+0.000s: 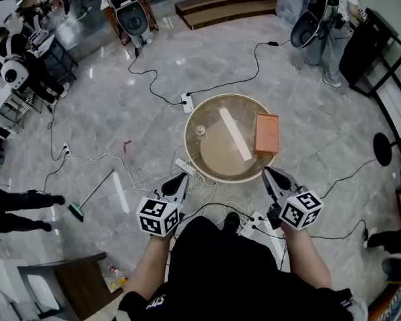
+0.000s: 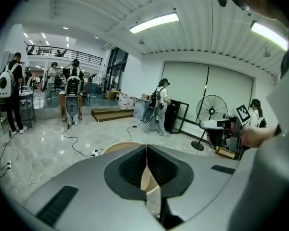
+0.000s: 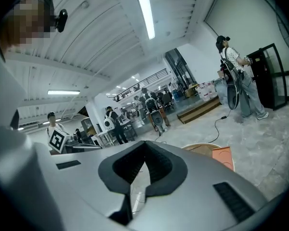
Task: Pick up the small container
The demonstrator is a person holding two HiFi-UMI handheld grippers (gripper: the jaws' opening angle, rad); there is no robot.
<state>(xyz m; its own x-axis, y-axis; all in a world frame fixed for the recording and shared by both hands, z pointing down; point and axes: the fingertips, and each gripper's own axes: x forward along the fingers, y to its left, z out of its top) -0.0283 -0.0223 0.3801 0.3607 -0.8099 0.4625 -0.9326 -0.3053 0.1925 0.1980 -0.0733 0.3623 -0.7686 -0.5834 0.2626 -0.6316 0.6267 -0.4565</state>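
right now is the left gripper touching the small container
Apart. The head view shows the left gripper shut by the round table's near rim, with bare tabletop between it and the small container.

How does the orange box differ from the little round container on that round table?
The flat orange rectangular box is much larger than the small round pale container. The box is angular and vivid; the container round and whitish. The box lies at the right edge, the container near the left. Both rest on the round tan table.
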